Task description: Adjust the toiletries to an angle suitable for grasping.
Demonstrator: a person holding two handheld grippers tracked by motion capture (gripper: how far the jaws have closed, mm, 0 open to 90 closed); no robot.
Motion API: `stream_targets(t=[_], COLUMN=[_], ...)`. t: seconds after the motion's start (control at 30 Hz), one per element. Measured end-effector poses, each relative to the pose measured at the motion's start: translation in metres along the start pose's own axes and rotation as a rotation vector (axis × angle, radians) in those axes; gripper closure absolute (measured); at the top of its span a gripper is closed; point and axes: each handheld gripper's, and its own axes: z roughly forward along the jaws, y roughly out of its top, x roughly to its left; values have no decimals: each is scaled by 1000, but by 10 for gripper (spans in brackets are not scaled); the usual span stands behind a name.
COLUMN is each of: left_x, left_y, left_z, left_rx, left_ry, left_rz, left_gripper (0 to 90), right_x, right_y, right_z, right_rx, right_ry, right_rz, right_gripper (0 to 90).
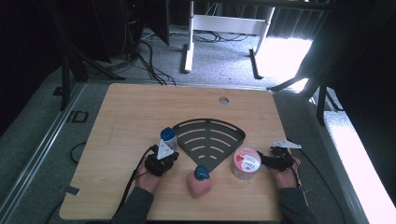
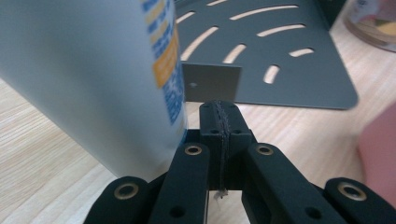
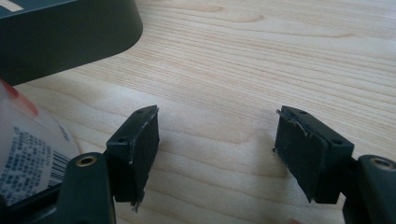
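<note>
My left gripper [image 1: 169,151] is at the left corner of the dark fan-shaped slotted tray [image 1: 208,137]. In the left gripper view its jaws [image 2: 219,109] are pressed together with nothing between them. A pale bottle [image 2: 93,70] with blue and orange print leans against their left side, and its blue cap [image 1: 168,134] pokes up beyond the gripper. My right gripper [image 1: 262,158] is open beside a round tub with a pink and white lid [image 1: 245,163]. In the right gripper view the jaws [image 3: 217,140] stand wide over bare wood, with the tub [image 3: 28,144] at the left.
A pink container with a teal cap [image 1: 199,182] stands near the front edge, between the two hands. The tray's corner [image 3: 70,32] lies just beyond the right jaws. The wooden table [image 1: 140,107] has a small round hole [image 1: 223,100] at the back.
</note>
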Motion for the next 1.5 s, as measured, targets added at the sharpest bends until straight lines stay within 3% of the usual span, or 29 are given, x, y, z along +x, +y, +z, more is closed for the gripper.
stream_targets(t=[0.67, 0.97, 1.5], left_x=[19, 18, 37], left_y=[-2, 5, 6], left_z=[14, 22, 27], left_rx=[15, 20, 43], left_ry=[74, 74, 123], left_rz=[-57, -18, -56], left_gripper=[898, 897, 897], right_x=[0, 0, 0], right_y=[0, 0, 0], right_z=[0, 0, 0], right_rx=[-1, -1, 0], right_ry=[0, 0, 1], right_rz=[0, 1, 1], right_gripper=[301, 301, 301])
